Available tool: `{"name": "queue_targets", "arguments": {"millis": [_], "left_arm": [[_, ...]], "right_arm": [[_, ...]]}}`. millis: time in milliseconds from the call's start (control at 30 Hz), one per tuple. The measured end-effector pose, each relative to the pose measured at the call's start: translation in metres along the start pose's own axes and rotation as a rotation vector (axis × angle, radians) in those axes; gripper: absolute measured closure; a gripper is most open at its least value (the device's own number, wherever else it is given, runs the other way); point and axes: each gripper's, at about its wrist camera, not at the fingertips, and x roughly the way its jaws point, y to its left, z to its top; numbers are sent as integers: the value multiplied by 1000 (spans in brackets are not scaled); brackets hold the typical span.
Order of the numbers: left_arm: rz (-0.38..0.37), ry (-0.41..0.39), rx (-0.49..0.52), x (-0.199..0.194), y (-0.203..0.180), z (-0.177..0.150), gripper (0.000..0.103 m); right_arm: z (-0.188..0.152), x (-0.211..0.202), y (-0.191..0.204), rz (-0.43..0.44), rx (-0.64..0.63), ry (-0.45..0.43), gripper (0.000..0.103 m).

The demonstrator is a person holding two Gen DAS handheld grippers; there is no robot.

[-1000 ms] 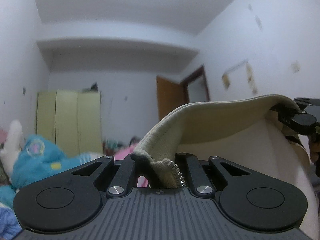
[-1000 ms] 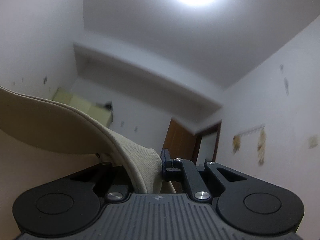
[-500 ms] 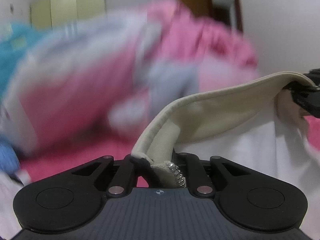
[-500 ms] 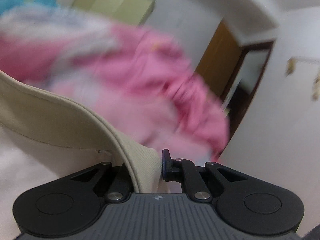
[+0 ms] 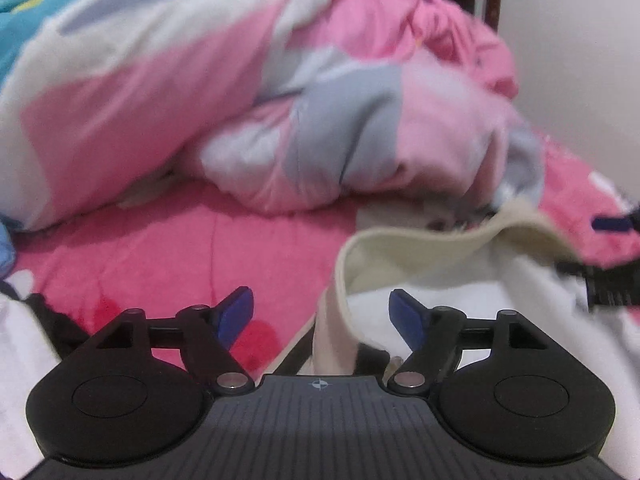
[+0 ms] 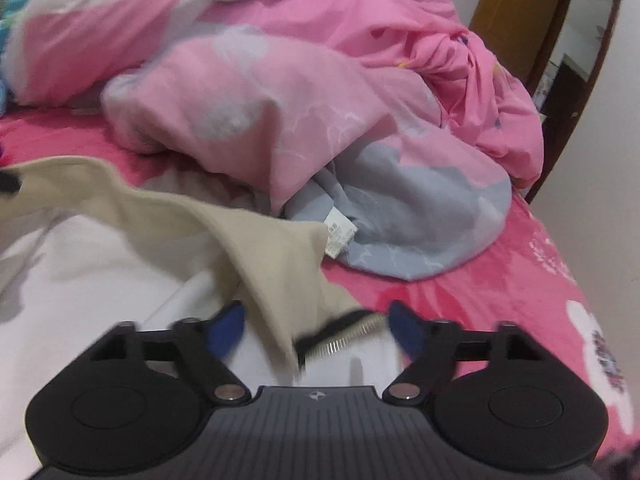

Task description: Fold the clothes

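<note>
No words or numbers can be read here. A small white tag (image 6: 339,236) hangs from the grey and pink blanket (image 6: 404,216), and it has tiny print on it, but the print is too small and blurry to read. The pink bed sheet (image 6: 560,280) has white marks and a little picture, and these are too blurry to read as well.

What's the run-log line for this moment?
left gripper: jaws opening, pads off cloth | right gripper: jaws opening, pads off cloth | beige garment: dropping onto pink bed
</note>
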Motion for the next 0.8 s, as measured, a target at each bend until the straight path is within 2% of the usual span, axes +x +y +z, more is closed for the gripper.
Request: {"name": "queue_targets", "arguments": {"millis": [100,233,300,467,600,700,800], "left_arm": [[-22,-33,-31,-47,10,1,27],[-38,-103,-65,-107,30,-3,26],[-34,-135,-79,-143,38,-16,25],[-23,-187,-120,-231,58,-64,25],[-4,-222,-152,-282,71,-105,25],[4,-200,-182,-298,79,-143,24],[29,-155,-235,-299,86,-186,24]], "right_arm": [[9,-46,-17,2,5,-25,12],[-8,-134,-30,51,119,-125,13],[-21,-178,-36,131,214,-176,14],[-53,-268,-22,313,331,-241,21],[-74,-314,12,430,339,-280,26],[-88,-324,53,547,327,-275,27],[-100,-329,97,653,300,-261,27]]}}
